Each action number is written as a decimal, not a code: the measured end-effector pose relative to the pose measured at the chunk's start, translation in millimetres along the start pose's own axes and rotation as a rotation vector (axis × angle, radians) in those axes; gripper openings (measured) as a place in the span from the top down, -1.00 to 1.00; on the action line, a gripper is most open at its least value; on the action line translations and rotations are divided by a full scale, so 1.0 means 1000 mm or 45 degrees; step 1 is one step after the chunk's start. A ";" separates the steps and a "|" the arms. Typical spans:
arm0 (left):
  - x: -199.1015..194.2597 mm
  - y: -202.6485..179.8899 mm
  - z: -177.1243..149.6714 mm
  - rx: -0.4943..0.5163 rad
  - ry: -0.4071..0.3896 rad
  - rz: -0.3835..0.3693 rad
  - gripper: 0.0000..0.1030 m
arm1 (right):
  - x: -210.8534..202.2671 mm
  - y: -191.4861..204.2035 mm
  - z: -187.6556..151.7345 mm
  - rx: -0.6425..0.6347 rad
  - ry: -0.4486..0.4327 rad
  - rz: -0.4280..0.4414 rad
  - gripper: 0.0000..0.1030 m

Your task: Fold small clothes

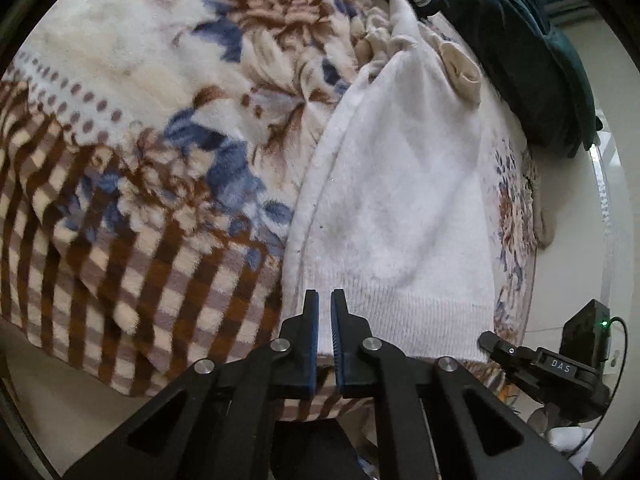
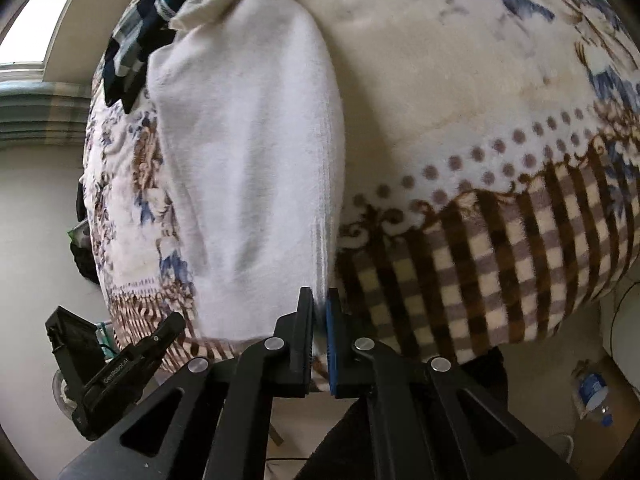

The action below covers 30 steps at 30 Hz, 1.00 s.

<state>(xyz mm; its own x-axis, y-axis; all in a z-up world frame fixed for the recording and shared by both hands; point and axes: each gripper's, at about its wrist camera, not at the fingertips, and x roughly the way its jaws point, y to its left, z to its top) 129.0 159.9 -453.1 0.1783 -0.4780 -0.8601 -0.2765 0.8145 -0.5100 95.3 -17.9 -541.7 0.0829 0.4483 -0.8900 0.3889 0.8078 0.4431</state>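
A white knitted garment (image 1: 400, 208) with a ribbed hem lies lengthwise on a floral blanket (image 1: 160, 100). My left gripper (image 1: 325, 300) is shut on the hem's left corner, and white cloth shows between its blue pads. At the hem's right corner the tip of my right gripper (image 1: 486, 340) comes in from the side. In the right wrist view the same garment (image 2: 248, 160) runs away from me, with my right gripper (image 2: 320, 300) shut on its near right edge. The left gripper (image 2: 176, 322) shows at the lower left, by the other corner.
Beyond the garment lie a crumpled beige cloth (image 1: 460, 64) and dark teal clothing (image 1: 520, 40). A dark checked garment (image 2: 132, 52) sits at the far left of the blanket (image 2: 480, 100). The blanket's checked border hangs over the near edge. A water bottle (image 2: 594, 396) stands on the floor.
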 end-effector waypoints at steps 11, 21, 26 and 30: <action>0.050 0.015 -0.017 -0.179 0.125 -0.068 0.40 | 0.013 -0.006 0.006 0.015 0.033 -0.007 0.88; 0.001 -0.019 -0.015 -0.012 -0.071 -0.021 0.95 | 0.001 -0.001 0.001 -0.029 -0.014 -0.068 0.88; -0.014 -0.009 -0.012 -0.031 -0.095 -0.028 0.95 | -0.009 0.004 0.000 -0.024 0.003 -0.030 0.89; -0.009 -0.001 -0.014 -0.044 -0.072 -0.006 0.95 | -0.011 0.009 -0.005 -0.065 0.020 -0.082 0.89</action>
<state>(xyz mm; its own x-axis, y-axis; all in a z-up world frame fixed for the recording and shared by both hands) 114.2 158.6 -445.1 0.2325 -0.4616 -0.8561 -0.3080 0.8000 -0.5149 93.4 -13.9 -528.0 0.0443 0.4003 -0.9153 0.3455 0.8535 0.3900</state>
